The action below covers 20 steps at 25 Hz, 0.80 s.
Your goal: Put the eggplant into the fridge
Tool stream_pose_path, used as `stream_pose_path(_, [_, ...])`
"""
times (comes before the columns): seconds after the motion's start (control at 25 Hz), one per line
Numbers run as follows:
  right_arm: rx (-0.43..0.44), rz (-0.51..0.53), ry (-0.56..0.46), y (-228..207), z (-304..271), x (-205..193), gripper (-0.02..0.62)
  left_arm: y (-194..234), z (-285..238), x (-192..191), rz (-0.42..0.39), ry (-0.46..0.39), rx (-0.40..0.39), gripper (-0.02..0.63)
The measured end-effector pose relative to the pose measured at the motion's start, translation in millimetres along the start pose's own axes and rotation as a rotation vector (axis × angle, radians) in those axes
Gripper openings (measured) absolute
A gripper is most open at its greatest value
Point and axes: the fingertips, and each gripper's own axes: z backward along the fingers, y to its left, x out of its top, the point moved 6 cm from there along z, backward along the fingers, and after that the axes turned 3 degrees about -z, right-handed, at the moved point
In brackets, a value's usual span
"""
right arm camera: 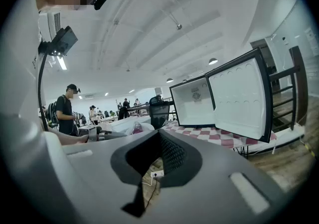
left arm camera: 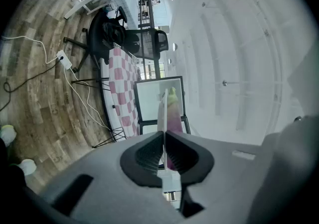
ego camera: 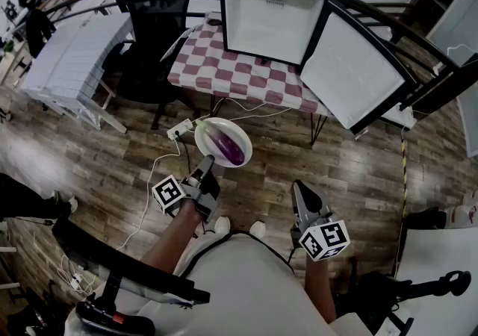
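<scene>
Nearest of all, low in the head view, are the person's two forearms and the tongs they carry. The left gripper (ego camera: 208, 169) has its jaws pressed together on the near rim of a white plate (ego camera: 236, 131). Its own view shows the rim edge-on, pinched between the pads. The eggplant (ego camera: 230, 148) lies loose on that plate, just beyond the jaws, with its long axis running from the green stem at far left to the purple end at near right. The left hand is therefore the nearer one and carries the load.

The right gripper (ego camera: 300, 193) hangs to the near right, well apart from the plate. Its jaws stand apart with only floor showing between them.

What the next move turns on is that the fridge (ego camera: 272, 21) lies far and slightly right of the plate. It stands up on a table with a red check cloth (ego camera: 231, 73), so the plate probably has to go forward and upward while staying level, or the eggplant may roll off.

The fridge door (ego camera: 357, 66) is swung wide to the right, leaving the opening facing the person. A black office chair (ego camera: 153, 21) stands far left of the route. A power strip (ego camera: 179, 131) and its white cable (ego camera: 149, 185) lie on the floor just left of the plate and could catch a foot.
</scene>
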Motion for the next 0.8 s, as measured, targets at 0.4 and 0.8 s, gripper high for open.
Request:
stream_pose_path(0.4, [0.018,-0.006,-0.016,26.4,-10.1,-8.1,0.006,6.1,16.8,18.0,-0.014,0.016,0.000,0.021])
stream_pose_path(0.8, [-0.011,-0.035,-0.010,44.3,-5.1,-20.4,0.006,17.3,42.7,27.6,-0.011,0.019,0.012,0.021])
